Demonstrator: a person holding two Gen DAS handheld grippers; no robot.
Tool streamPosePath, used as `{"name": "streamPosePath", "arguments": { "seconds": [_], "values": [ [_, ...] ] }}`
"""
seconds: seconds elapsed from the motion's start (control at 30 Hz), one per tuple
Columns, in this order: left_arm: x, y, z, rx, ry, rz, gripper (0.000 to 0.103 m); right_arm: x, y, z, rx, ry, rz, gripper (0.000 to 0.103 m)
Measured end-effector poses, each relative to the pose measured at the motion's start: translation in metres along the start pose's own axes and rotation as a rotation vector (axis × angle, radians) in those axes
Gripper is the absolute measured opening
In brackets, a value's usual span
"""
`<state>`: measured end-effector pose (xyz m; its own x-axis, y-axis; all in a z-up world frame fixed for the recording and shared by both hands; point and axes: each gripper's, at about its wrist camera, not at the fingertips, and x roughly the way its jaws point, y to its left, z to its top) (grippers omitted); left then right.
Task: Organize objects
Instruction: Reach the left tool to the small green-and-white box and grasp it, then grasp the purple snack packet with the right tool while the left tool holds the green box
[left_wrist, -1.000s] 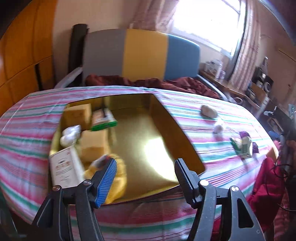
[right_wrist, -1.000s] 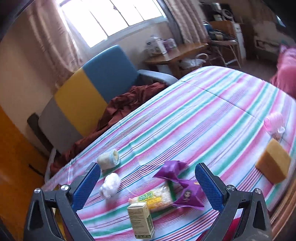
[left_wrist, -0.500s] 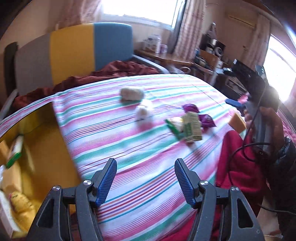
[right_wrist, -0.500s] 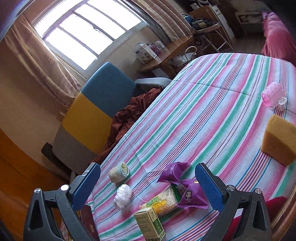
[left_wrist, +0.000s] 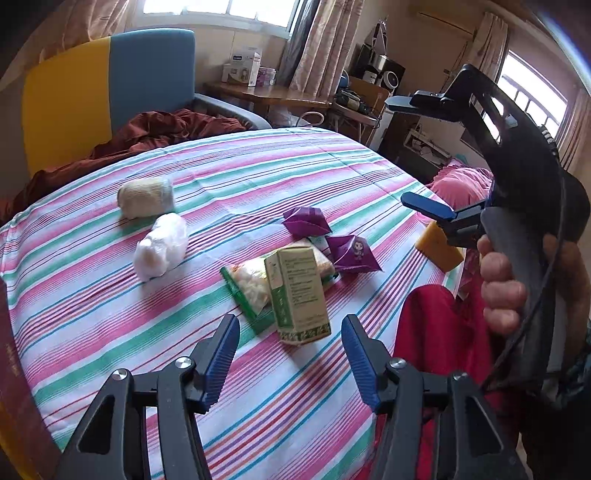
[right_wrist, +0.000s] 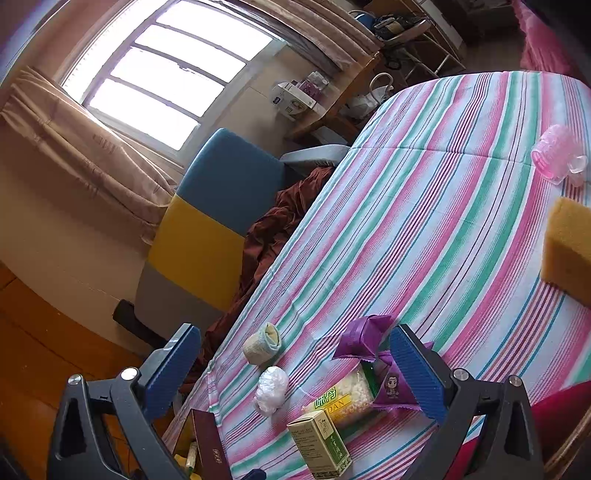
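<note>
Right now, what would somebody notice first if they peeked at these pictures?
Probably the bright striped cloth covering the whole table. Then the little pile in the middle: a green box standing against a snack bag, with two purple packets just behind. A yellow sponge sits alone near the edge.

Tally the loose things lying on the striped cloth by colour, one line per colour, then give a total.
Purple packets: 2
Green box and green snack bag: 2
White bundle: 1
Cream roll: 1
Yellow sponge: 1
Pink roller: 1
Total: 8
</note>
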<state>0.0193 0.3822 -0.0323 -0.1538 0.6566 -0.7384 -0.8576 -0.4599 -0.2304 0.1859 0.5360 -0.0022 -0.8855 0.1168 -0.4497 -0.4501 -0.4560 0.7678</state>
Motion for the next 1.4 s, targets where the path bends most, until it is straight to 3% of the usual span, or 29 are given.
{"name": "streamPosePath", "arguments": {
  "seconds": [0.27,0.33,0.4,0.53,0.8,1.0,1.4],
  "values": [
    [0.065,-0.014,0.021,0.039,0.079,0.062,0.058,0.001,0.003,0.0,-0.024,0.012,0.018,0.103],
    [0.066,-0.014,0.018,0.052,0.047,0.109,0.03,0.002,0.002,0.0,-0.025,0.018,0.023,0.103],
    [0.055,-0.009,0.013,0.031,0.025,0.074,0.029,0.003,0.002,0.0,-0.025,0.02,0.015,0.103],
    [0.025,0.012,-0.008,-0.031,-0.008,0.084,0.029,0.007,0.003,0.001,-0.034,0.038,-0.002,0.103],
    [-0.004,0.064,-0.063,-0.153,0.013,0.169,0.029,0.013,0.002,0.0,-0.031,0.063,-0.032,0.103],
    [0.003,0.058,-0.063,-0.062,-0.019,0.212,0.029,0.014,0.001,0.0,-0.022,0.065,-0.08,0.103],
    [-0.002,0.064,-0.07,-0.077,-0.071,0.172,0.029,0.036,-0.012,-0.001,0.044,0.185,-0.183,0.103]
  ]
}}
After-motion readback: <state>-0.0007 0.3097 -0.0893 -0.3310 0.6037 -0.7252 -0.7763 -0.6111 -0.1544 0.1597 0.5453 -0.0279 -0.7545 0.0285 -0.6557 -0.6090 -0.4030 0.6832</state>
